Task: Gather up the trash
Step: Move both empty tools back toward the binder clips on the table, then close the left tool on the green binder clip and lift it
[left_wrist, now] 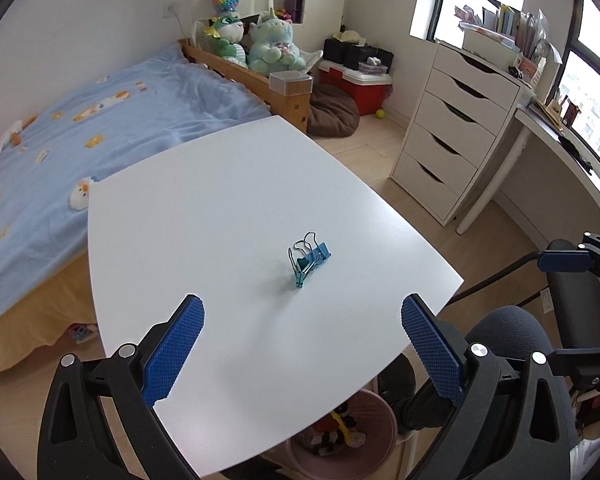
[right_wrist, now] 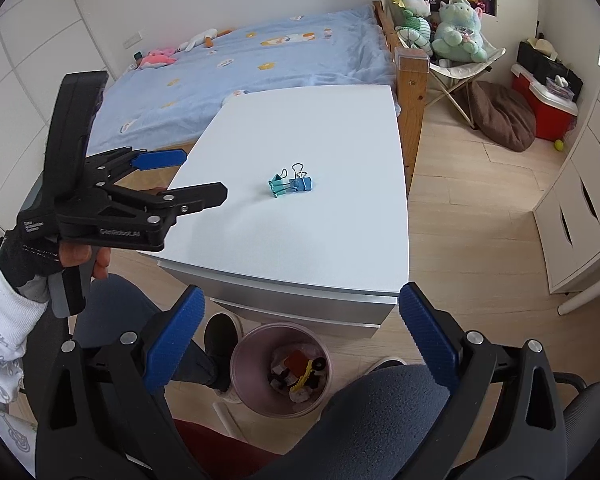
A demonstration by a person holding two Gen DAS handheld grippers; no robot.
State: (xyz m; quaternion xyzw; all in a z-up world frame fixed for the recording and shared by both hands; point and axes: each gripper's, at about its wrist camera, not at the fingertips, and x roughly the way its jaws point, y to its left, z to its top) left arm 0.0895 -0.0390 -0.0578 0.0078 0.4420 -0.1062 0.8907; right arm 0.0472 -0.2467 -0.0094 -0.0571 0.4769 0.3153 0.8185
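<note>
The table (left_wrist: 228, 208) edge cuts off the pink bin (left_wrist: 340, 436), its contents jumbled; blue binder clips (left_wrist: 310, 258) sit mid-frame. Left claw (left_wrist: 302, 344) and right claw (right_wrist: 300, 332) both gape, empty.

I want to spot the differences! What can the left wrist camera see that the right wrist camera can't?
Only the left wrist view shows the windows and the desk below them. Only the right wrist view shows the person's hand holding the left gripper, with its fingers open, and the pink toys on the bed. Both show the white table, the two binder clips on it, the pink trash bin under the table with bits inside, the blue bed, the plush toys and the red cooler.
</note>
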